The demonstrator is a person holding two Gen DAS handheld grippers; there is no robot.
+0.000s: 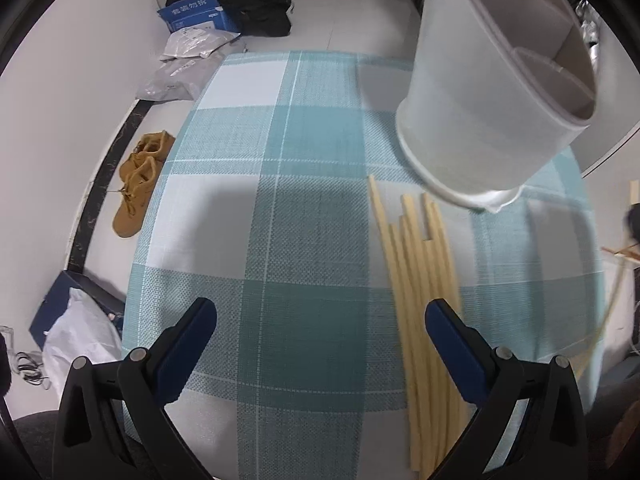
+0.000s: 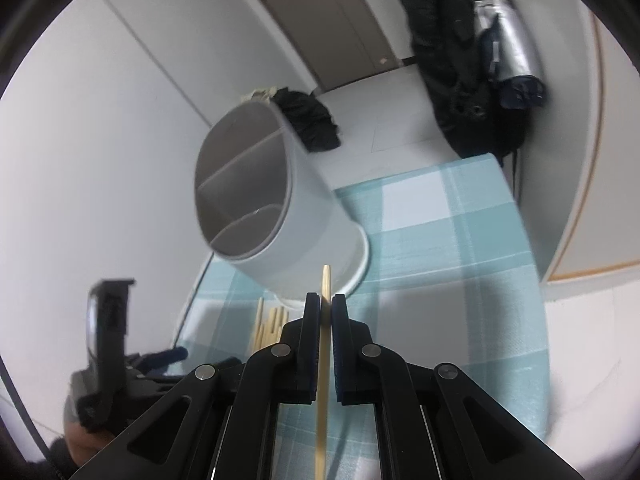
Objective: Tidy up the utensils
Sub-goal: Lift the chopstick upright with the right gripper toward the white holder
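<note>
A white utensil holder (image 1: pixel 492 92) with inner dividers stands on the blue checked tablecloth (image 1: pixel 280 220) at the far right; it also shows in the right wrist view (image 2: pixel 280 200). Several pale wooden chopsticks (image 1: pixel 420 300) lie side by side on the cloth in front of it. My left gripper (image 1: pixel 320 316) is open and empty, low over the cloth, its right finger over the chopsticks. My right gripper (image 2: pixel 326 300) is shut on one chopstick (image 2: pixel 325 344), its tip pointing toward the holder's base. The left gripper body (image 2: pixel 108 344) shows at the lower left there.
Brown boots (image 1: pixel 140 184), plastic bags (image 1: pixel 180 68), a blue box (image 1: pixel 196 12) and a black bag (image 1: pixel 256 0) lie on the floor left of the table. A white bag (image 1: pixel 80 340) sits at the near left. Dark coats hang at the far right (image 2: pixel 460 60).
</note>
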